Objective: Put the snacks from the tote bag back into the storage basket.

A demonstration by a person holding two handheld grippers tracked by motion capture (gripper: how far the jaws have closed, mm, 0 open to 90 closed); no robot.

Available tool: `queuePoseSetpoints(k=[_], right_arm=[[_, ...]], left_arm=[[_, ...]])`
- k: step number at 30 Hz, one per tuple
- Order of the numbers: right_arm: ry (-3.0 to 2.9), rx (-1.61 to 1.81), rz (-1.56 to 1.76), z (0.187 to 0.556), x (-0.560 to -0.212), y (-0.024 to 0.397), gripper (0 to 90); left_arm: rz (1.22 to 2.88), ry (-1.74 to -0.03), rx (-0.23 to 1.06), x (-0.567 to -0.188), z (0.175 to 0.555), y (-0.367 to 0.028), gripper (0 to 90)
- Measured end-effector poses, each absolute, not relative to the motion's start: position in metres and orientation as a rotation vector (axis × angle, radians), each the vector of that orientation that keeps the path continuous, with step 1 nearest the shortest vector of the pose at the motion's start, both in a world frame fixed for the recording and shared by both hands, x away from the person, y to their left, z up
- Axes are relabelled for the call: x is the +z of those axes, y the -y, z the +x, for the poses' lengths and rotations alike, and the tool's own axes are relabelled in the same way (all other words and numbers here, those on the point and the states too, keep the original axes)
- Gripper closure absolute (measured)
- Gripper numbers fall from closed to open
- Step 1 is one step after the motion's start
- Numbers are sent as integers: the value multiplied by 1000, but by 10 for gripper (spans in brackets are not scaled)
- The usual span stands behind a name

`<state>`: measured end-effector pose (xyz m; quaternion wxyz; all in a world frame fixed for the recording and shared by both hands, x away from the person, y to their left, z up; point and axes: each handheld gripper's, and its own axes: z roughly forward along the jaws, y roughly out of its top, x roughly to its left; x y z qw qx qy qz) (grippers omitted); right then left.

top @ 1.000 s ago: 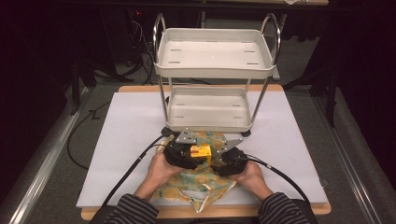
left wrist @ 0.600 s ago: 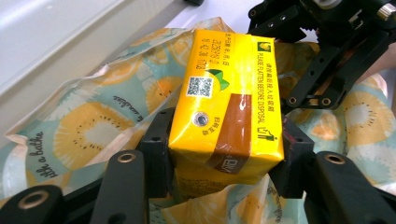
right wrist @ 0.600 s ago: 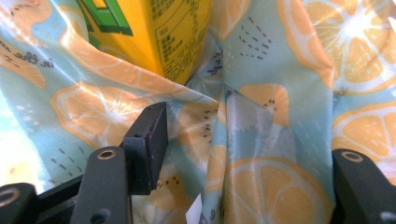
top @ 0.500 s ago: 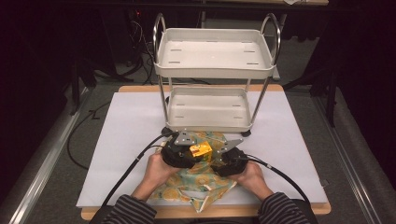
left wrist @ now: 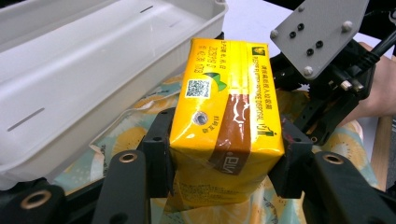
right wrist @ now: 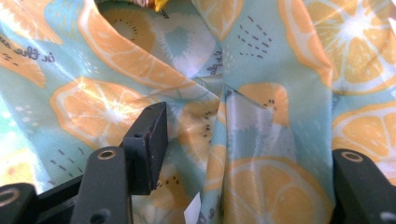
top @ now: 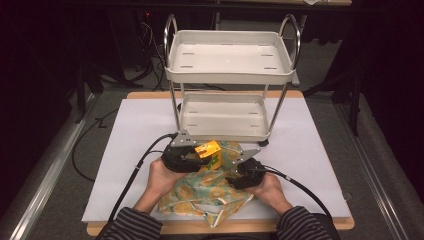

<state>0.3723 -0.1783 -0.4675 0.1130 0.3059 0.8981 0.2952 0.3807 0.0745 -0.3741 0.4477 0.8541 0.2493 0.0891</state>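
A yellow drink carton (top: 209,152) (left wrist: 224,116) sits between the pads of my left gripper (top: 206,160) (left wrist: 224,163), which is shut on its sides. These jaws have just been closing on it. It hangs just above a teal fabric bag with an orange-slice print (top: 200,192) (left wrist: 123,137). My right gripper (top: 233,176) (right wrist: 243,144) is low over the bag (right wrist: 116,107). Its jaws stand wide apart with loose folds between them, and fabric hides the right pad.
A white two-shelf cart (top: 230,75) stands just beyond the bag; its lower tray (top: 225,132) (left wrist: 93,84) is close to the carton. Everything rests on a white sheet (top: 130,150) over a wooden board. Cables trail off to the left and right.
My left gripper has risen a little with the carton, which now stands higher above the bag. The right gripper has kept still.
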Motion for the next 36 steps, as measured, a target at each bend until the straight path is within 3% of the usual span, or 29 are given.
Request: queuePoseSetpoints(k=[19,36], right_arm=[[-2637,889,900,368,-461,179,442],[-2527,1017,869,350,-428,196,460]], left_arm=[[2028,-691,256,-364,390,-89,516],[2000,-684,314,-345,393,-88,516]])
